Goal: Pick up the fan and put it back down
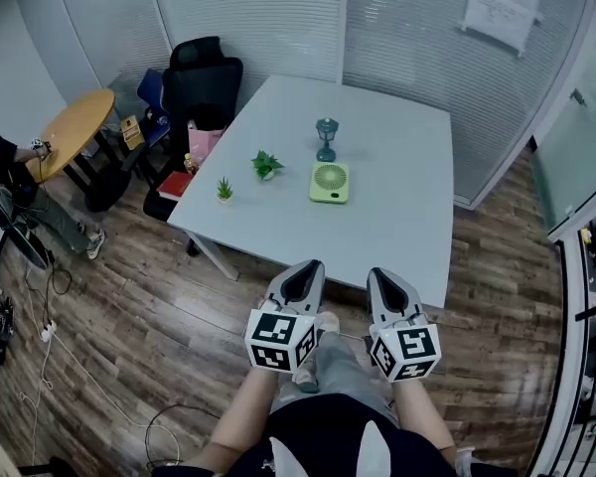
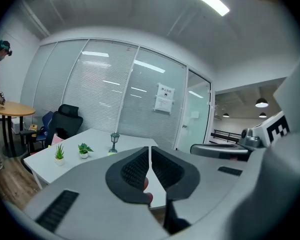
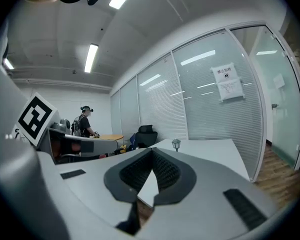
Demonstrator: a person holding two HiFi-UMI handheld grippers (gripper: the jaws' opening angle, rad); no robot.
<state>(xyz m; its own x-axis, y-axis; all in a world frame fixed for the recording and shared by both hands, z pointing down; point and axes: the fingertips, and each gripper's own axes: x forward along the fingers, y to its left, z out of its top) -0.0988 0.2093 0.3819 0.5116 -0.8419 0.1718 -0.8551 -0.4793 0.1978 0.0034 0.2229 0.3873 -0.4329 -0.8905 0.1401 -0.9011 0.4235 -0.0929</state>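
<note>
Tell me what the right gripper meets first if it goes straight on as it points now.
Most likely the bare top of the white table near its front edge; the fan lies left of that line.

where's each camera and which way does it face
Head view: on the person's head, looking steeply down at the white table and fan; forearms, legs, the left hand-held gripper and right hand-held gripper show.
Left gripper view: on the left hand-held gripper, looking along its shut jaws across the table; the right one shows at its right edge.
Right gripper view: likewise on the right one, jaws shut; the left one shows at its left.
Shared: all three see the lantern.
</note>
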